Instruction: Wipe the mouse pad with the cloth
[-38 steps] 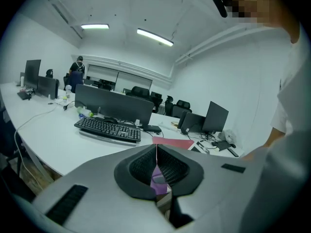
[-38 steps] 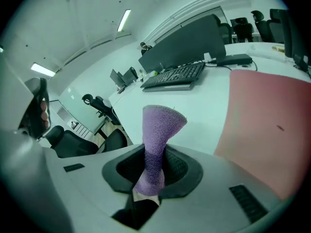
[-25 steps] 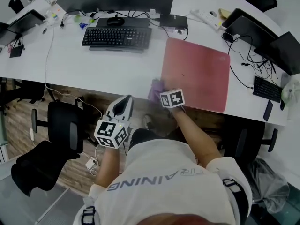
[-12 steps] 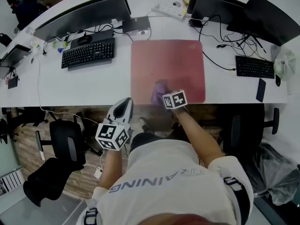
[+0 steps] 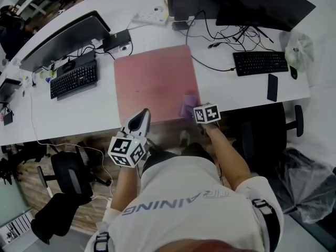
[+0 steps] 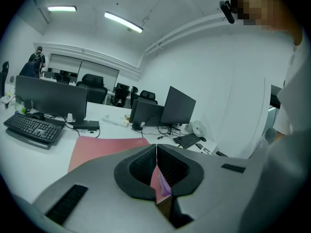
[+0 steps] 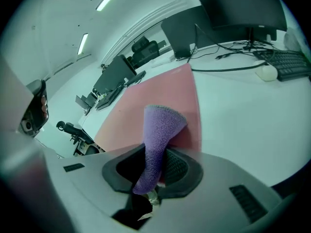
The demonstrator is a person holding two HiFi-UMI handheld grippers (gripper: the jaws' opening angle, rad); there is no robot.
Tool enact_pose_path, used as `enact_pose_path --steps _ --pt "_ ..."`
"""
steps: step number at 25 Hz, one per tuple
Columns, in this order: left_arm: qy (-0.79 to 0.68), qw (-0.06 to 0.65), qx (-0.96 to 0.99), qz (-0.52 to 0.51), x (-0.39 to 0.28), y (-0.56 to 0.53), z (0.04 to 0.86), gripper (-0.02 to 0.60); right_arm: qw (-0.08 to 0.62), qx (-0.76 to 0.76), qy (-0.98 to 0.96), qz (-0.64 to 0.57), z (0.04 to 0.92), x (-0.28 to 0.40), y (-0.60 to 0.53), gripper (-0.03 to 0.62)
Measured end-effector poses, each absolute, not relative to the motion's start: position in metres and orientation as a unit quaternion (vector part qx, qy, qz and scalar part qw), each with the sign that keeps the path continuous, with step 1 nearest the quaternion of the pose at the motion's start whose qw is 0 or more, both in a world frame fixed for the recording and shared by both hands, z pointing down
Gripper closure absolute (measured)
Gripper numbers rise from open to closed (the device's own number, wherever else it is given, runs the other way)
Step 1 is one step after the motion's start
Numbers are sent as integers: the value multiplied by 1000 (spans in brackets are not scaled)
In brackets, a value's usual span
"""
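The pink mouse pad (image 5: pixel 155 83) lies on the white desk (image 5: pixel 226 91), with its front edge near the desk's edge. A purple cloth (image 5: pixel 189 105) rests on the pad's front right corner, and my right gripper (image 5: pixel 193 110) is shut on it. In the right gripper view the cloth (image 7: pixel 158 130) rises out of the jaws of that gripper (image 7: pixel 154 166), with the pad (image 7: pixel 155 93) beyond it. My left gripper (image 5: pixel 139 122) is shut and holds nothing. It hovers off the desk's front edge, just before the pad's front left part. The left gripper view shows the jaws of this gripper (image 6: pixel 156 154) pressed together, with the pad (image 6: pixel 104 147) ahead.
A black keyboard (image 5: pixel 73 79) and a wide monitor (image 5: pixel 58 38) stand left of the pad. Another keyboard (image 5: pixel 260 62), a phone (image 5: pixel 272 87), cables and monitors sit to the right. A power strip (image 5: pixel 149 17) lies behind. An office chair (image 5: pixel 68 175) stands at lower left.
My right gripper has carried the cloth rightward along the pad's front edge, from the left corner to the right corner. The left gripper has stayed shut in place.
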State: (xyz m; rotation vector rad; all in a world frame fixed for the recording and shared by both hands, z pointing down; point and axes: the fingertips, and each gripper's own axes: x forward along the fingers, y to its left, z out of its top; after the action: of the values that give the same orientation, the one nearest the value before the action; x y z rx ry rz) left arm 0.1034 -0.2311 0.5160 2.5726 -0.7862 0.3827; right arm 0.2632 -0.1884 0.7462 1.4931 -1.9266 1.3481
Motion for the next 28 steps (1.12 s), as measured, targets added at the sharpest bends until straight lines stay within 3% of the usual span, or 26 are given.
enact_pose_path --steps 14,21,28 --pt "-237 163 949 126 160 -224 480 549 154 611 -635 447 724 347 -135 494" --pt "-256 119 955 94 125 -244 438 549 99 677 -690 237 570 334 -172 494" --pt "-298 76 949 67 63 -265 395 549 67 677 -726 97 432 273 -213 494"
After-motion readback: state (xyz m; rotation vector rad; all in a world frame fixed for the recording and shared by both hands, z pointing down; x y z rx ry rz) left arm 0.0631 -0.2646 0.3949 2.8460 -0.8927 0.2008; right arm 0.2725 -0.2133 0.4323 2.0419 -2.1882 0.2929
